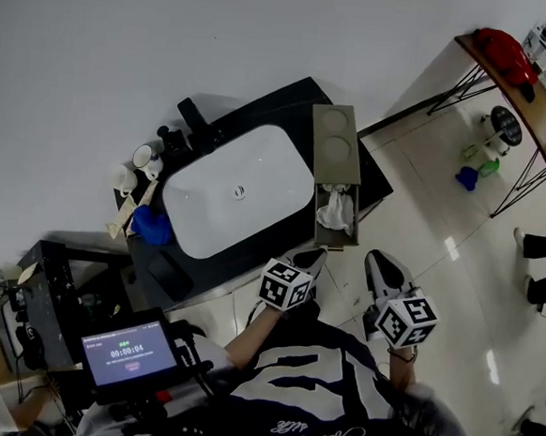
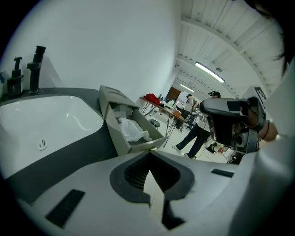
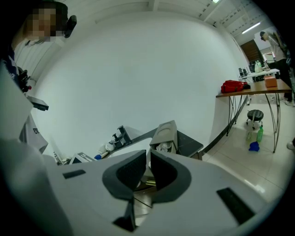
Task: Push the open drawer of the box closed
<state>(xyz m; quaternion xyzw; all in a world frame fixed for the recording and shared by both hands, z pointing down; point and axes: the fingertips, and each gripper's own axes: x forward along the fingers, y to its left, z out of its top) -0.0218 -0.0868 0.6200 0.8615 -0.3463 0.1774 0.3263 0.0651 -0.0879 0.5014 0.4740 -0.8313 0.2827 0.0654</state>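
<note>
the dark counter (image 1: pixel 292 101) fills the middle of the head view, with the white sink (image 1: pixel 207 217) set into it and a tap (image 1: pixel 192 117) at its far left. along the counter's right edge lies the long grey box (image 1: pixel 337 147), running from far to near. its drawer (image 1: pixel 331 242) sticks out of the near end, towards the person, well out of the box. so the task looks barely begun: the drawer is open and all of the push is left to do. the left gripper (image 1: pixel 315 255) is just near of the drawer's front wall and a little to its left. in the left gripper view its tips (image 2: pixel 149 154) are pressed together with nothing between them, and the drawer front sits right beyond them. whether they touch it i cannot tell. the right gripper (image 1: pixel 380 258) hangs to the right of the drawer, apart from it and over the floor. its jaws are drawn nearly together, with only a thin slit and nothing held, and they point towards the box. a crumpled white cloth (image 1: pixel 337 211) lies inside the drawer, low enough, i judge, not to catch as the drawer slides in. what remains is to set the closed tips on the front wall and push it far, until it sits flush with the box.
</note>
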